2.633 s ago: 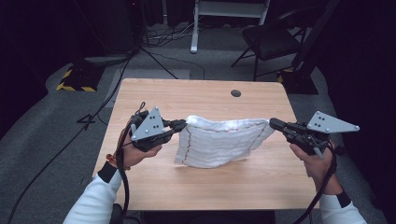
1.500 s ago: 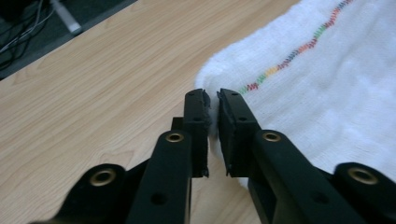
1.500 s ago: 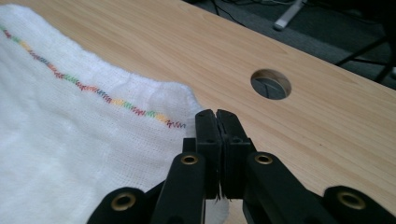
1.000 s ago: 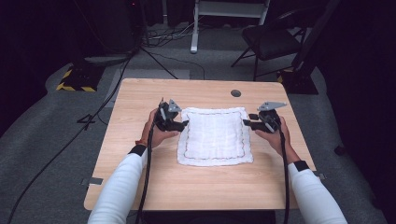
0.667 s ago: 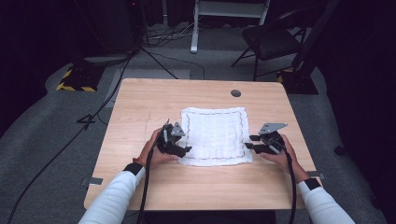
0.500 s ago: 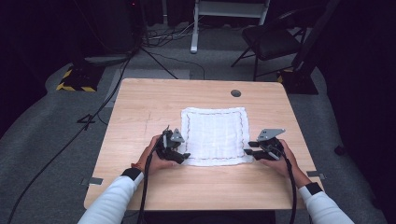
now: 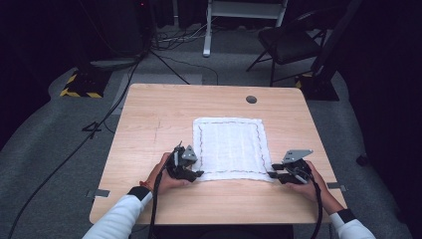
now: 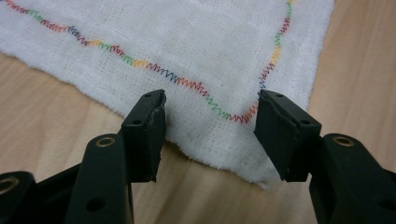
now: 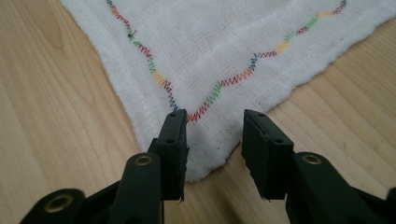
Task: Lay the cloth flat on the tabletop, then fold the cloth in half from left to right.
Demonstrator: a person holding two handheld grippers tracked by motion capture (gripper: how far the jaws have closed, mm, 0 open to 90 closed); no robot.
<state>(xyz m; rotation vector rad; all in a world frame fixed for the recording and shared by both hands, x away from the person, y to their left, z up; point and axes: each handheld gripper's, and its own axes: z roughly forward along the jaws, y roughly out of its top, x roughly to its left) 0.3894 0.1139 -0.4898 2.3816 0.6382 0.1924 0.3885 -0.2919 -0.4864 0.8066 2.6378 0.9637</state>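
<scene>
The white cloth lies flat on the table. The left gripper and right gripper sit at its near corners, jaws apart, gripping nothing.

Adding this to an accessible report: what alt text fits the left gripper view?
The left tongs stand open over the near corner of a white cloth edged with rainbow zigzag stitching. The cloth lies flat on a light wooden table.

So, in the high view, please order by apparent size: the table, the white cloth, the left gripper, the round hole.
1. table
2. white cloth
3. left gripper
4. round hole
</scene>
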